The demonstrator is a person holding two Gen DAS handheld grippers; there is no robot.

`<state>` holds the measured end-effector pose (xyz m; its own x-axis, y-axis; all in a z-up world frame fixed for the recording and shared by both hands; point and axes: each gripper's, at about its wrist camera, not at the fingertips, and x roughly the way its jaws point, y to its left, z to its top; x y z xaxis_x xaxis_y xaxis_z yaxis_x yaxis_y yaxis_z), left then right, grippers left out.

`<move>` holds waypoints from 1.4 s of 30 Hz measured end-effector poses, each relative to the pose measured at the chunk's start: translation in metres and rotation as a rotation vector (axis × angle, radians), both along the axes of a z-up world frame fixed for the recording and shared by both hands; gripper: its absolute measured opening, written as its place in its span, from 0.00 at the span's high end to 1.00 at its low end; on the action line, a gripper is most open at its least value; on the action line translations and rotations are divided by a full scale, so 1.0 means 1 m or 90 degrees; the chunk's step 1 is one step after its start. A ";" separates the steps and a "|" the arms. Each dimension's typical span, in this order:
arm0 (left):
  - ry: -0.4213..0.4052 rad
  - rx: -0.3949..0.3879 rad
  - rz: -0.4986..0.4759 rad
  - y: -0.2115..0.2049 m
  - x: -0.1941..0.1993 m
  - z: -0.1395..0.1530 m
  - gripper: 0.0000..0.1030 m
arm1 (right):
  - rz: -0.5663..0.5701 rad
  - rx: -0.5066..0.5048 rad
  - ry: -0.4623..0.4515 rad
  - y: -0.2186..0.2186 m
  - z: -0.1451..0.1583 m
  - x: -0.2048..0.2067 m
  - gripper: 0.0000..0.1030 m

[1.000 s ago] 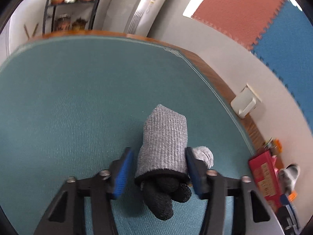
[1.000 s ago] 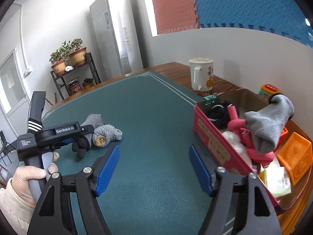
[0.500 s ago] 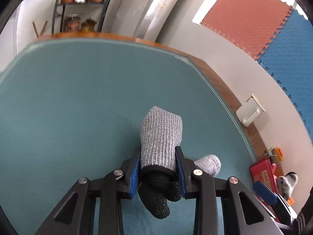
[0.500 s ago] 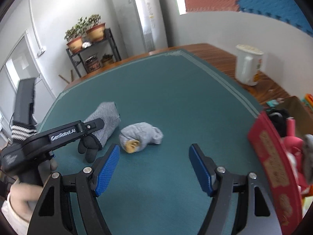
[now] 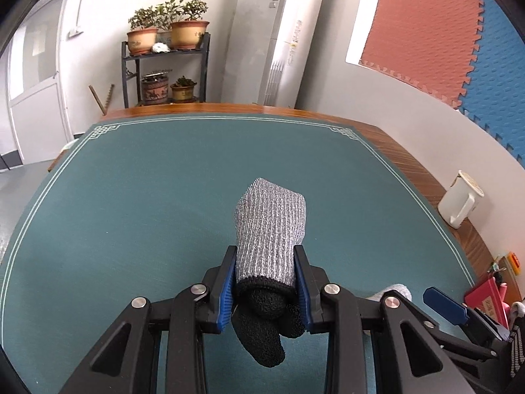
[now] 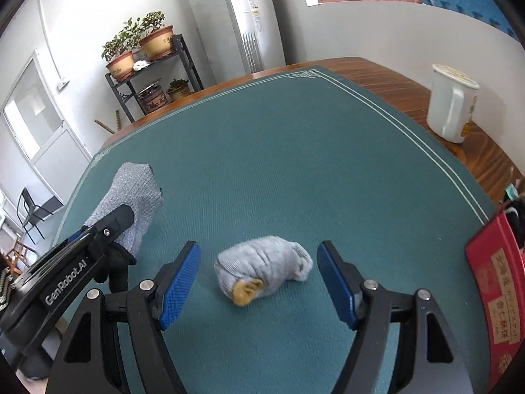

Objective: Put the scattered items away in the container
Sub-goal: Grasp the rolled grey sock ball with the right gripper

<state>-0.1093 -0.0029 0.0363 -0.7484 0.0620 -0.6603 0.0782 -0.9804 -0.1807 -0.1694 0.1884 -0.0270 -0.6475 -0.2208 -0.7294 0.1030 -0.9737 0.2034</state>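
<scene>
My left gripper (image 5: 265, 282) is shut on a grey-and-black glove (image 5: 270, 226) and holds it above the green mat; the glove also shows in the right wrist view (image 6: 131, 203). My right gripper (image 6: 259, 282) is open and straddles a rolled grey sock (image 6: 262, 271) that lies on the mat, its pads apart from it. The red box (image 6: 498, 308) stands at the right edge of the mat, and shows in the left wrist view (image 5: 489, 298) with items inside.
A white mug (image 6: 452, 101) stands on the wooden table edge at the right, also in the left wrist view (image 5: 461, 202). The green mat (image 6: 295, 151) covers most of the table. A plant shelf (image 5: 164, 62) and a tall air conditioner stand beyond.
My left gripper closed on the glove and lifted it off the mat. My right gripper swung left from the red box and came down around the rolled sock.
</scene>
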 end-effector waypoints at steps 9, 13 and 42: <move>-0.004 -0.007 0.008 -0.004 0.001 -0.001 0.68 | -0.004 0.019 -0.030 -0.004 -0.021 -0.011 0.26; -0.007 -0.007 0.005 -0.002 0.000 -0.002 0.67 | -0.003 0.022 -0.035 -0.002 -0.027 -0.013 0.26; -0.020 -0.003 -0.053 0.024 -0.001 -0.011 0.67 | -0.124 0.039 0.143 0.069 0.050 0.091 0.44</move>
